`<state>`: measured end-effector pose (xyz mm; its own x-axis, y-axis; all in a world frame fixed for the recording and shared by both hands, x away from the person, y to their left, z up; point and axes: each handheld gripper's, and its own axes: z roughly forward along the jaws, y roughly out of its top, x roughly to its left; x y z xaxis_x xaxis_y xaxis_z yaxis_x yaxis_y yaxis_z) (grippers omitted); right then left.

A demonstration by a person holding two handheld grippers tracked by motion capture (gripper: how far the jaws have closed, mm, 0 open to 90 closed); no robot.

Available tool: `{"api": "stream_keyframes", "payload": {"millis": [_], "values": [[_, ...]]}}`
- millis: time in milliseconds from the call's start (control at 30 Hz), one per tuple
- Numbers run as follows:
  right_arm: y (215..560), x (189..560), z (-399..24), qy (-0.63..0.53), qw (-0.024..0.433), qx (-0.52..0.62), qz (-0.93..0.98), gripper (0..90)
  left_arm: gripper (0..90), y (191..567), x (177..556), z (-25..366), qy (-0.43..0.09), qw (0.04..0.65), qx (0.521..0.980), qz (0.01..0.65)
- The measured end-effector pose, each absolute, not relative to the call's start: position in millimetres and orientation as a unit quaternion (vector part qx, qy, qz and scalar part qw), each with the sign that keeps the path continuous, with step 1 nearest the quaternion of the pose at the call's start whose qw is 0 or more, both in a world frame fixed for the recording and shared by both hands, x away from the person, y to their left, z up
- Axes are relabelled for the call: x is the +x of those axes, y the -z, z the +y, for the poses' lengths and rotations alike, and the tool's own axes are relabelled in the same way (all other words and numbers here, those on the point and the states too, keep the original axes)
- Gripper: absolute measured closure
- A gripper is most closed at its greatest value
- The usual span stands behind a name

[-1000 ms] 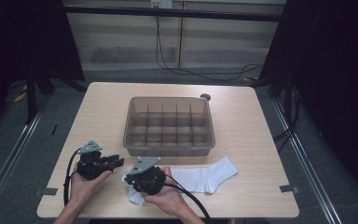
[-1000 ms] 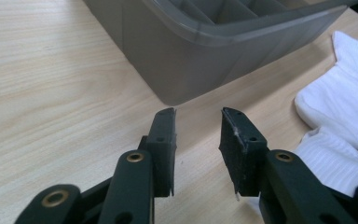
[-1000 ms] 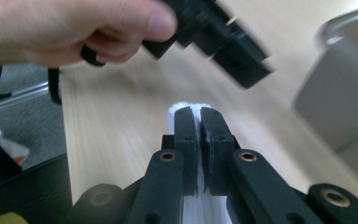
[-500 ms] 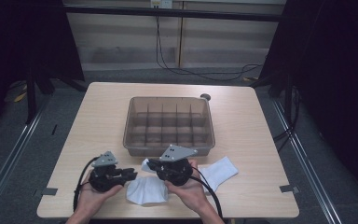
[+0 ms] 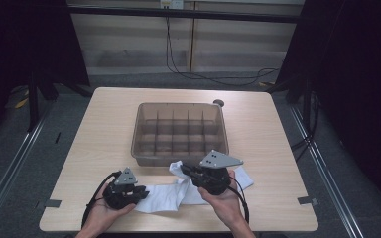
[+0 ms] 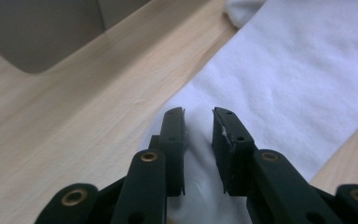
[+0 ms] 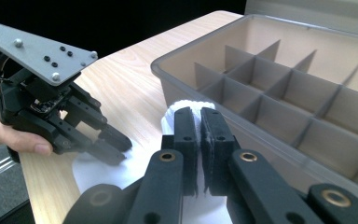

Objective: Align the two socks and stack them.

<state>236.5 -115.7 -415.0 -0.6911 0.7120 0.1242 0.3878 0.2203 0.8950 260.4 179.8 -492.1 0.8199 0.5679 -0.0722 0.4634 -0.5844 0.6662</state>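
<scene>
A white sock (image 5: 171, 196) lies stretched across the table's near edge. My left gripper (image 5: 140, 193) points right at the sock's left end. Its jaws have just been closing, and in the left gripper view my left gripper (image 6: 199, 114) stands narrow with bunched sock (image 6: 284, 84) fabric pinched between the pads. My right gripper (image 5: 181, 171) points left and is shut on the sock's other end, lifted off the table. In the right gripper view my right gripper (image 7: 196, 114) clamps the white sock (image 7: 186, 105), with the left gripper (image 7: 119, 149) beyond it.
A clear brown compartment bin (image 5: 178, 105) stands mid-table just behind both grippers; its rim (image 7: 177, 60) is close to the right gripper's jaws. More white fabric (image 5: 243, 178) lies by the right hand. A small dark knob (image 5: 219, 103) sits behind the bin.
The right gripper has moved right and upward with the sock's end, drawing the sock out. The left gripper has shifted right onto the sock's other end and its jaws have narrowed.
</scene>
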Motion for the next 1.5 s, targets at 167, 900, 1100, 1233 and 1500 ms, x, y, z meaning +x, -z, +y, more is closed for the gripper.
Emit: {"api": "stream_keyframes", "payload": {"millis": [167, 900, 1100, 1233, 1500], "values": [[406.2, 232.4, -120.9, -0.528, 0.160, 0.353, 0.755, 86.1, 71.7, 492.7, 264.8, 185.1, -0.078, 0.353, 0.880, 0.308], [474.4, 228.1, -172.3, -0.433, 0.156, 0.432, 0.776, 85.0, 70.7, 494.1, 278.4, 196.6, -0.089, 0.355, 0.868, 0.337], [467.6, 224.2, -174.2, -0.453, 0.143, 0.423, 0.771, 79.6, 68.5, 493.8, 279.7, 197.1, -0.089, 0.354, 0.868, 0.337], [465.2, 230.5, -133.9, -0.461, 0.105, 0.375, 0.797, 78.3, 68.0, 493.9, 280.4, 197.7, -0.091, 0.354, 0.868, 0.337], [499.0, 251.2, -77.4, -0.401, 0.069, 0.332, 0.851, 77.4, 66.9, 493.7, 282.5, 201.8, -0.091, 0.353, 0.865, 0.345]]}}
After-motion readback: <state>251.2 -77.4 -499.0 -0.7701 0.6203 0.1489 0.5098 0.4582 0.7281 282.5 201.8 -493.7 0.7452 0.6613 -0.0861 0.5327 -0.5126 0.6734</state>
